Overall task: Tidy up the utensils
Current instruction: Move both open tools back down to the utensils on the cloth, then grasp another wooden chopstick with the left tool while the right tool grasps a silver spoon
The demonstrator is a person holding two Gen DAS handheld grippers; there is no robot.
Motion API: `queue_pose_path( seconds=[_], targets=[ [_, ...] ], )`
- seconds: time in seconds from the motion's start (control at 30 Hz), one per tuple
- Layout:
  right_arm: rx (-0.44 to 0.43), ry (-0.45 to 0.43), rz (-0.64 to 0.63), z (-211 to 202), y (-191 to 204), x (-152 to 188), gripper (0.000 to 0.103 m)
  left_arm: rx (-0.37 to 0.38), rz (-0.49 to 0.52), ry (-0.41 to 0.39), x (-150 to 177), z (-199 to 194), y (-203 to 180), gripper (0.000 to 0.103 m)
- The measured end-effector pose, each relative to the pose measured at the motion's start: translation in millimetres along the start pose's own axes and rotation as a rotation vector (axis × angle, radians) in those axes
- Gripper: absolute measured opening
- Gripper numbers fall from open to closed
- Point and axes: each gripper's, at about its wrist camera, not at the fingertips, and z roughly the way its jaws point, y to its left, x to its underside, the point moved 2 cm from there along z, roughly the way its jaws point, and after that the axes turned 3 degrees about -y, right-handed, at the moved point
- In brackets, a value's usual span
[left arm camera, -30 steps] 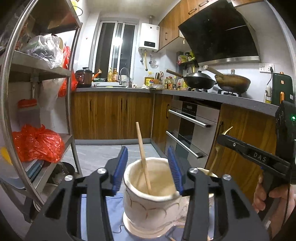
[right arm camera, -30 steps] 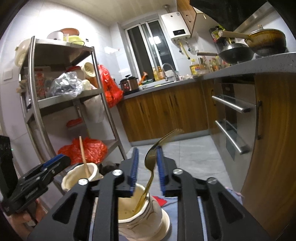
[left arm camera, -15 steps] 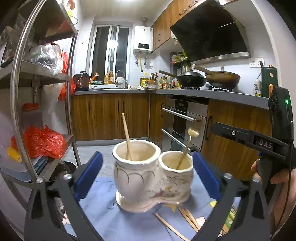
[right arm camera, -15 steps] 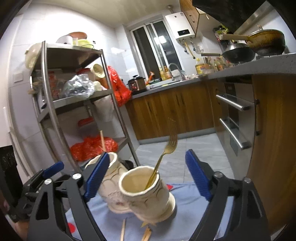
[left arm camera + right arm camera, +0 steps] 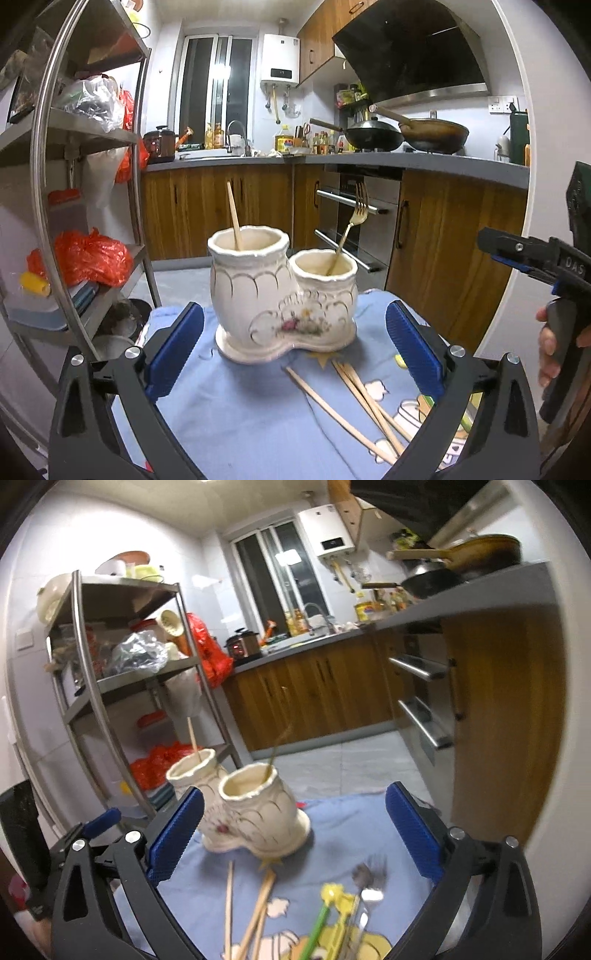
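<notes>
A white ceramic double holder (image 5: 280,295) stands on the blue cloth (image 5: 236,406). One wooden chopstick (image 5: 233,218) leans in its taller pot and a gold fork (image 5: 351,229) in the lower pot. My left gripper (image 5: 293,332) is open wide just short of the holder, nothing between its pads. In the right wrist view the holder (image 5: 255,812) sits ahead and left of my right gripper (image 5: 295,805), whose jaws are opening with nothing between them. Loose chopsticks (image 5: 255,904), a green-and-yellow-handled utensil (image 5: 325,912) and a metal utensil (image 5: 364,882) lie on the cloth close in front.
A steel shelf rack (image 5: 48,184) with red bags stands at the left. Wooden cabinets (image 5: 458,251) and an oven front (image 5: 354,221) lie behind and to the right. More loose chopsticks (image 5: 354,395) lie near the cloth's front. A person's hand (image 5: 550,343) holds the right gripper.
Both grippers have let go, the left of the chopstick and the right of the gold fork. Both jaws opened wide and drew back from the holder, so more cloth and utensils show.
</notes>
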Motion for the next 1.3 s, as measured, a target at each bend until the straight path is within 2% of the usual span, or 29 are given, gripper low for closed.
queue_pose_path(
  seconds=[0.23,0.57,0.83,0.9,0.93,1.0,1.03,1.1,1.17,1.3],
  targets=[
    [0.070,0.052,-0.012,-10,-18,25,0.098,0.006,-0.005,0.045,22,-3,-7,0.097],
    [0.165,0.193,-0.074,18,-29,64,0.098,-0.009,0.024,0.133,51,6,-13,0.097],
    [0.162,0.309,-0.144,47,-33,80,0.095,-0.011,0.018,0.243,61,27,-13,0.097],
    [0.159,0.334,-0.169,54,-32,80,0.080,0.006,0.020,0.261,61,30,-16,0.097],
    [0.158,0.345,-0.176,58,-32,79,0.077,0.017,0.024,0.269,61,32,-18,0.097],
    [0.144,0.375,-0.186,68,-32,78,0.061,0.021,0.036,0.282,61,36,-21,0.097],
    [0.141,0.385,-0.189,71,-34,78,0.058,0.023,0.037,0.290,62,38,-22,0.097],
    [0.131,0.412,-0.192,80,-35,79,0.045,0.022,0.034,0.307,63,42,-23,0.097],
    [0.115,0.443,-0.191,89,-36,80,0.040,0.017,0.029,0.324,65,46,-22,0.096],
    [0.112,0.481,-0.211,102,-36,84,0.033,0.017,0.000,0.382,70,56,-19,0.085]
  ],
)
